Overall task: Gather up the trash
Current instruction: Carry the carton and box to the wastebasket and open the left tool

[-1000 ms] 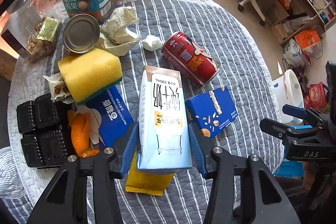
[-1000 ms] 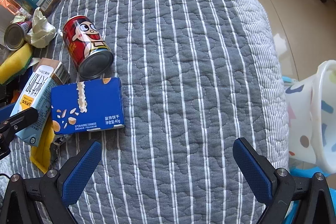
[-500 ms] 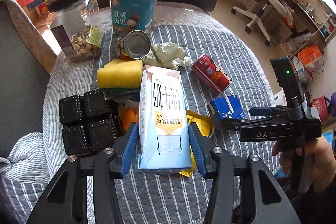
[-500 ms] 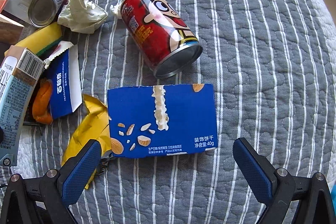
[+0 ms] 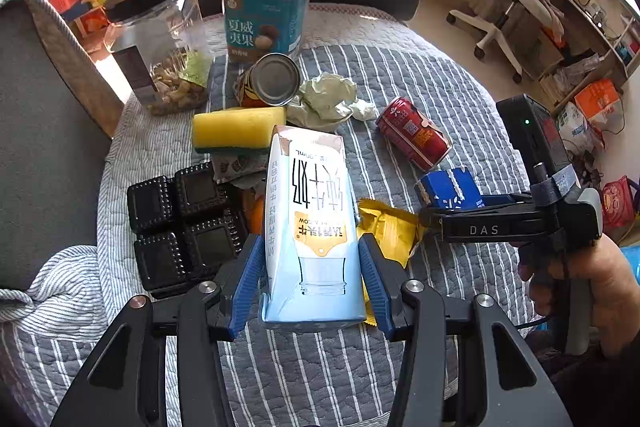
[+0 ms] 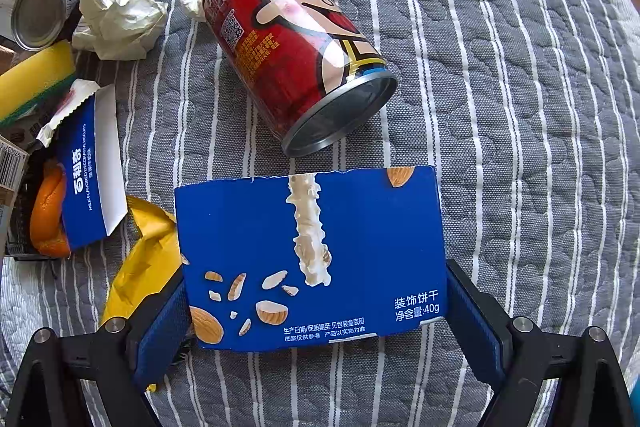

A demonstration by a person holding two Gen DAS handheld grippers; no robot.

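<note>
The blue biscuit box [image 6: 308, 259] lay flat on the striped cloth just below the red can [image 6: 296, 55]; it looked light, thin and crushable, best taken by its short sides. The right gripper [image 6: 316, 311] stood wide, pads bracketing those sides, contact unclear. The left gripper [image 5: 312, 279] clamped the milk carton [image 5: 310, 223], lifted above the box's left.

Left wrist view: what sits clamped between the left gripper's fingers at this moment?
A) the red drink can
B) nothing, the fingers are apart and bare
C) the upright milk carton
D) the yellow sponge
C. The blue fingers of the left gripper press both sides of the milk carton, while the red drink can and the yellow sponge lie on the striped tablecloth beyond it.
</note>
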